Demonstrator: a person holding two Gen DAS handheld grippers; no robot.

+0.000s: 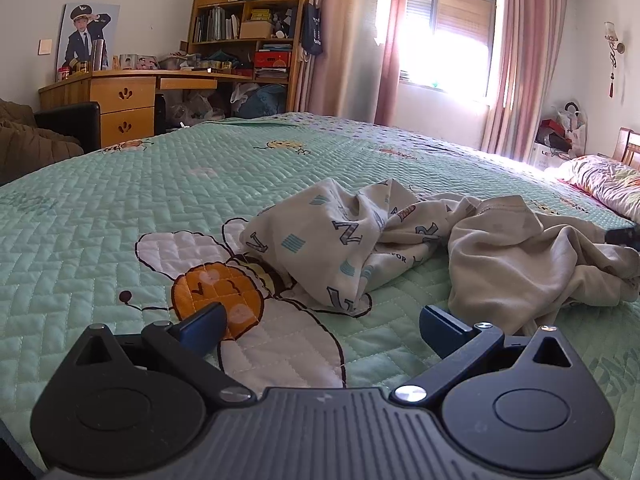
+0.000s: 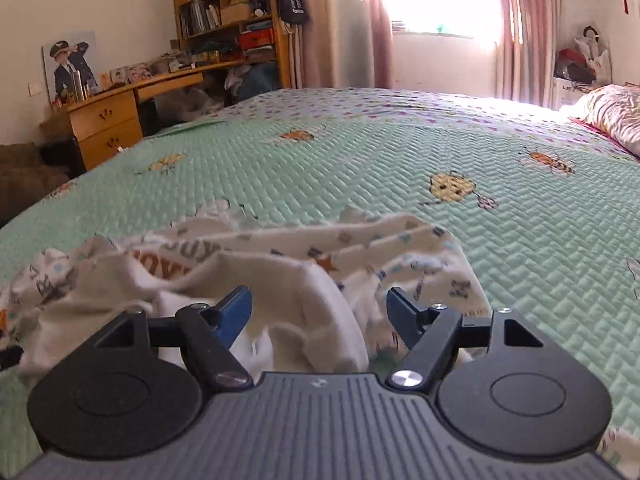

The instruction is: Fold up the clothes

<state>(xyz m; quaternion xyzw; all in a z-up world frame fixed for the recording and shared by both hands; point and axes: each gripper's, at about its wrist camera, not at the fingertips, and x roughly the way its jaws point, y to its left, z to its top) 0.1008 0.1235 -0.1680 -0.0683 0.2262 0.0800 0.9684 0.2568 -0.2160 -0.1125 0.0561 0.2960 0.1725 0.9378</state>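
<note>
On the bed (image 1: 120, 184), one crumpled garment (image 1: 400, 240) lies loose, unfolded.

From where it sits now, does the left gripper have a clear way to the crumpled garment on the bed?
Probably yes. The left gripper is open over the bedspread, and the garment lies just ahead of it, slightly to the right, with only bare quilt between. The right gripper is open at the garment's other side.

Crumpled cream cotton garment with printed letters (image 1: 340, 248) just lying bunched up, partly inside out, on the mint-green quilted bedspread (image 1: 120, 200), right beside its big bee print.
</note>
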